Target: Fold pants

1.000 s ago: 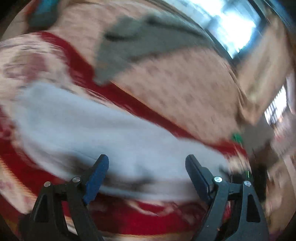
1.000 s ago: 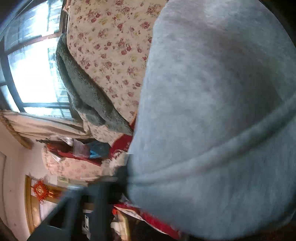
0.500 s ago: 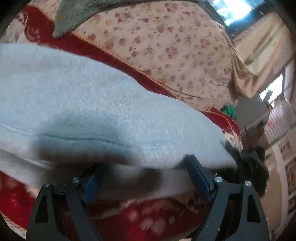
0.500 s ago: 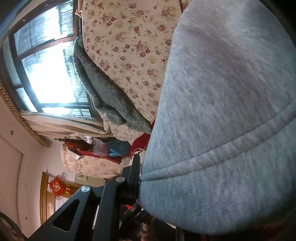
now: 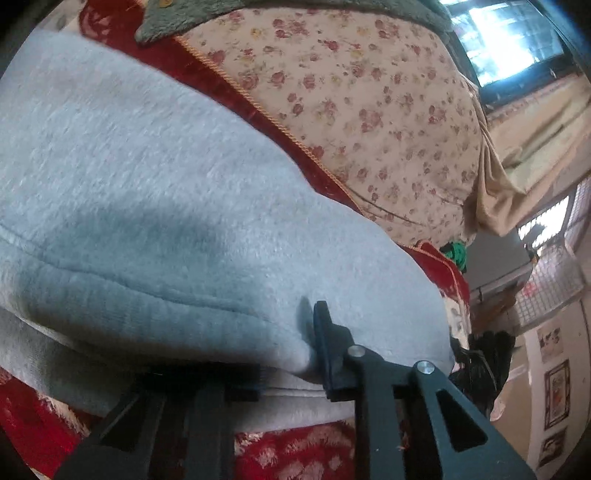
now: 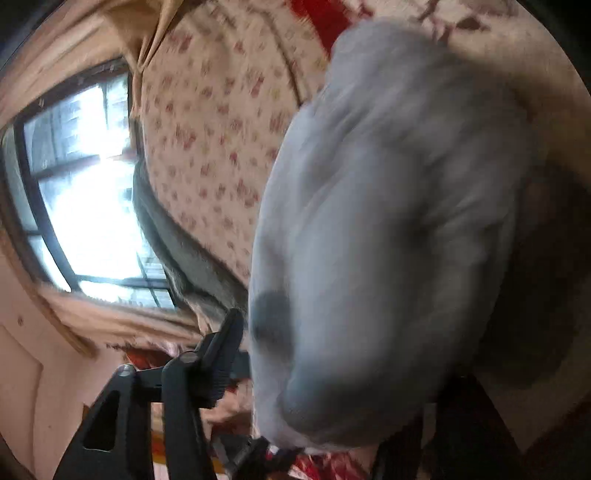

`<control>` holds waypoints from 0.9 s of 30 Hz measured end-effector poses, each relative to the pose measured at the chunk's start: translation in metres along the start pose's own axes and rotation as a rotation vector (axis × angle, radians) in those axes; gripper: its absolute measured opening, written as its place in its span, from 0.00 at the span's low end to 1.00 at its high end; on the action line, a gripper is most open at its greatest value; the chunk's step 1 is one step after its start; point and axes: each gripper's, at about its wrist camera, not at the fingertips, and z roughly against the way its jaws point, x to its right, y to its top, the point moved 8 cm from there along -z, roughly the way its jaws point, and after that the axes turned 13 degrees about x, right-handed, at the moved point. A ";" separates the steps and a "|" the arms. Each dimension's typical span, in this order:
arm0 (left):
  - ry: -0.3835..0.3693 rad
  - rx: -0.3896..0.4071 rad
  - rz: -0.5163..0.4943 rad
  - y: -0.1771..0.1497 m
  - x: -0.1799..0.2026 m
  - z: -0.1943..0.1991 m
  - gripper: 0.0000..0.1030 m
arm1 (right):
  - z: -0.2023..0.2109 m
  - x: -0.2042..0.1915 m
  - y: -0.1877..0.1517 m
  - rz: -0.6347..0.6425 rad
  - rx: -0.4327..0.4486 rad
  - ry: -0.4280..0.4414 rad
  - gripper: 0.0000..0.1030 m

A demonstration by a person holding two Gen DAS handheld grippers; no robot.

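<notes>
Bedding is filling the background of both wrist views: a cream bedspread with small red flowers [image 5: 373,110] is lying beside a red plush blanket with a corded edge [image 5: 295,454], and a grey-green fleece throw [image 5: 229,14] is lying along the far side. A bright window with a dark frame [image 6: 88,206] is showing past the bed.

The light grey fleece pants with a ribbed waistband [image 5: 166,206] are lying on the red plush blanket and covering most of the left wrist view. In the right wrist view the same pants [image 6: 388,221] are bulging close to the lens in a rounded, blurred mass.

The left gripper [image 5: 284,354] is closing on the near edge of the pants; its black fingers [image 5: 325,336] are pinching a fold of the waistband, with cloth bunching between them.

The right gripper [image 6: 280,354] is opening; one black finger [image 6: 225,347] is showing at the left edge of the cloth, the other is hidden behind the pants, and fabric is lying between the jaws. Whether the pads are pressing on it cannot be told
</notes>
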 end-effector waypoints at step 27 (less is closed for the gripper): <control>0.082 0.084 -0.206 0.015 -0.025 0.091 0.78 | 0.018 -0.018 -0.021 0.512 -0.206 -0.393 0.24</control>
